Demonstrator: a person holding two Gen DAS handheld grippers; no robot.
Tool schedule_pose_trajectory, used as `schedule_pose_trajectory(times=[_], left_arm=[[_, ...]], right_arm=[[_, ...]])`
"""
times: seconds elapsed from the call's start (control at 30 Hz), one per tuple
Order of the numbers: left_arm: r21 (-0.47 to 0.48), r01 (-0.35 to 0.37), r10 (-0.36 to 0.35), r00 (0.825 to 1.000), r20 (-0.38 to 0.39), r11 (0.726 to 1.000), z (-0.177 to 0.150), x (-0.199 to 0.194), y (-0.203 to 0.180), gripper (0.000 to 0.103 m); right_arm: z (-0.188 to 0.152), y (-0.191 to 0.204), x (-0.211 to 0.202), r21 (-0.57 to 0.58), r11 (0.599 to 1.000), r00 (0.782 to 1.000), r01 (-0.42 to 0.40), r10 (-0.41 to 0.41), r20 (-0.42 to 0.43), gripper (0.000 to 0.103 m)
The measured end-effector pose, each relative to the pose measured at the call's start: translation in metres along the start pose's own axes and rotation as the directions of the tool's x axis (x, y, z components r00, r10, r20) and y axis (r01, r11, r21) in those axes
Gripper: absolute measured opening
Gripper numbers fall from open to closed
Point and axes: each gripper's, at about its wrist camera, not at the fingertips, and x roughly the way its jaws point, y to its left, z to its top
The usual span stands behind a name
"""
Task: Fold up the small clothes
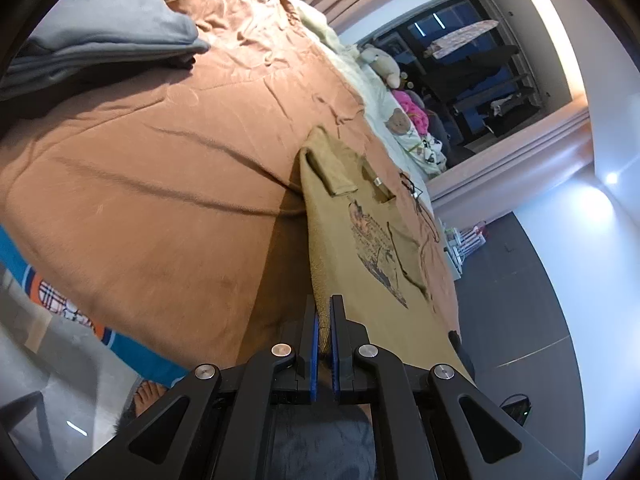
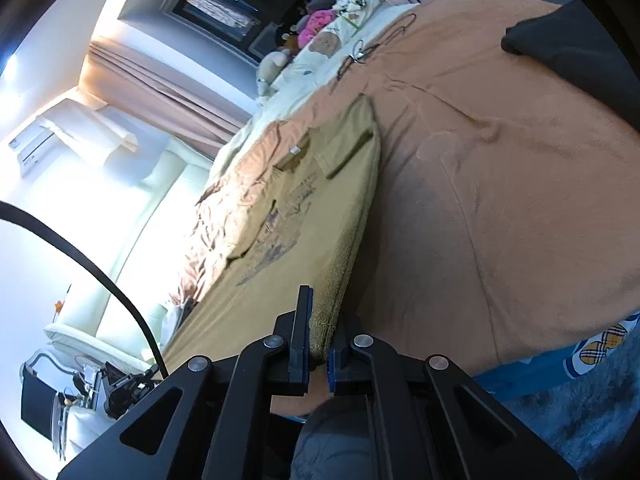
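Both views are strong fisheye, framed by a dark circular rim, with straight lines bowing toward the edges. In the left wrist view a ceiling spotlight (image 1: 611, 178) flares at the right, and a warm strip glows along the wall recess. The right wrist view is blown out white at its left side. The brown bedspread (image 1: 168, 184) carries soft shadows beside the lifted shirt (image 1: 362, 264). Far objects are slightly soft

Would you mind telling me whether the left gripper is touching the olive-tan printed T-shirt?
Touching: the left wrist view shows the left gripper shut, its blue pads pinching the olive-tan printed T-shirt's edge.
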Motion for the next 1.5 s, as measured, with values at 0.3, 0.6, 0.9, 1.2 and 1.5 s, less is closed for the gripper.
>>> schedule_pose_trajectory(times=[0.3, 0.6, 0.9, 1.2, 1.5], left_arm=[[0.036, 0.023, -0.023, 0.999, 0.023, 0.999, -0.03, -0.041, -0.011, 0.004], [0.06, 0.05, -0.054, 0.997, 0.053, 0.997, -0.065, -0.077, -0.016, 0.004], [0.104, 0.073, -0.083, 0.992, 0.097, 0.992, -0.087, -0.117, -0.032, 0.004], [0.133, 0.093, -0.11, 0.985, 0.132, 0.987, -0.101, -0.147, -0.04, 0.004], [0.141, 0.095, -0.116, 0.982, 0.146, 0.985, -0.106, -0.156, -0.04, 0.004]], right_arm=[[-0.021, -0.006, -0.037, -0.024, 0.998, 0.998, -0.051, 0.052, 0.031, 0.002], [-0.039, -0.009, -0.063, -0.058, 0.994, 0.994, -0.093, 0.095, 0.047, 0.002], [-0.047, -0.013, -0.087, -0.08, 0.989, 0.988, -0.128, 0.134, 0.081, 0.002], [-0.057, -0.019, -0.103, -0.122, 0.98, 0.981, -0.155, 0.168, 0.102, 0.002], [-0.061, -0.031, -0.103, -0.134, 0.976, 0.976, -0.174, 0.189, 0.104, 0.002]])
